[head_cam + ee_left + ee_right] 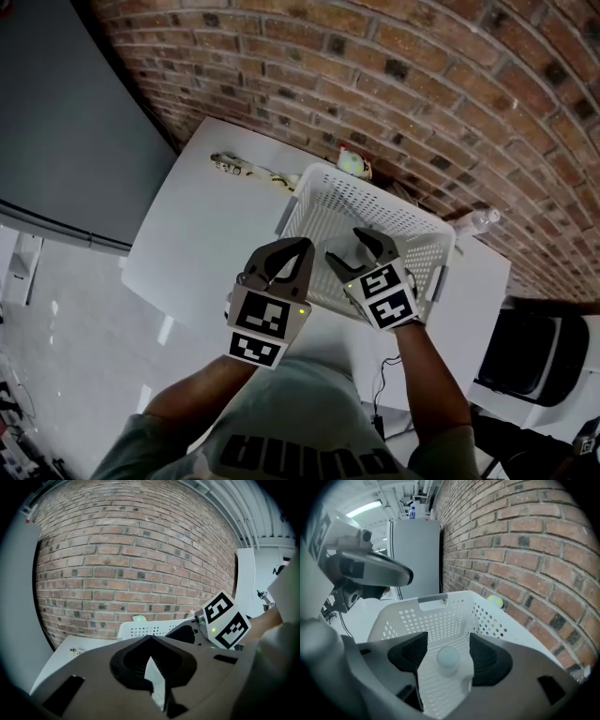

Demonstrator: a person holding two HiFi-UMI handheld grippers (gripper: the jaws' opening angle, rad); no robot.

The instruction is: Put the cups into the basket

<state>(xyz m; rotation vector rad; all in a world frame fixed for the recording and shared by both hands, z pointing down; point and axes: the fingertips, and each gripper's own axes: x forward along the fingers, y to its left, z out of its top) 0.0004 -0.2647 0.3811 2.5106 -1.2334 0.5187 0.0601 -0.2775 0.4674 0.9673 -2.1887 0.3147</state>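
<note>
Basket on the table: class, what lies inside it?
One clear cup stands on the basket floor; a second cup shows partly beside it. The right gripper covers the near floor.

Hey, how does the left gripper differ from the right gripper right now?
The left gripper has its jaws shut tip to tip on nothing; the right gripper has its jaws standing apart. The left gripper hangs over the table beside the basket; the right gripper is above the basket, with a cup inside below its jaws. Both are empty.
</note>
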